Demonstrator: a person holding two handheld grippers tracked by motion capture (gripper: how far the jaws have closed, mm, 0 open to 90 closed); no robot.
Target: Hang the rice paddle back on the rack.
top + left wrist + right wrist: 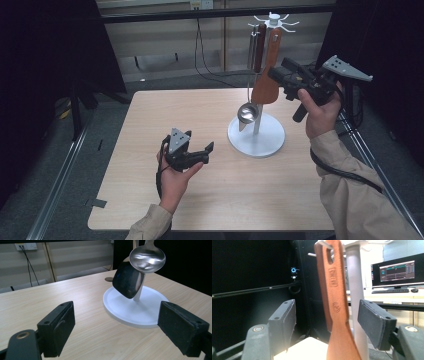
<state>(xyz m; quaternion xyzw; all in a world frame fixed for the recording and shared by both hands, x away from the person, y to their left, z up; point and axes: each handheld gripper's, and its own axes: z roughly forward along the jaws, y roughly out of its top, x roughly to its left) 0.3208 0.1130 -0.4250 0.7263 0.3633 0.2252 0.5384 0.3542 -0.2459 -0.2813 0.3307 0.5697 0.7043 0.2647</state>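
Daylight shows on both sides of the wooden spatula [336, 302] in the right gripper view, where it hangs by the hole in its handle from a hook of the white utensil stand [256, 135]: the right gripper [276, 76] has its jaws spread around the handle, neither pad touching the wood, so it grips nothing. In the high view that gripper is held up at the stand's right side, level with the spatula's upper half, with the orange-brown blade hanging below it. A steel ladle [247, 112] and a dark-handled utensil [260, 47] hang from the same stand, which sits toward the right of the light wooden table [165, 115]. The left gripper [206, 151] rests low over the table to the left of the stand, apart from it, its jaws wide open and empty.
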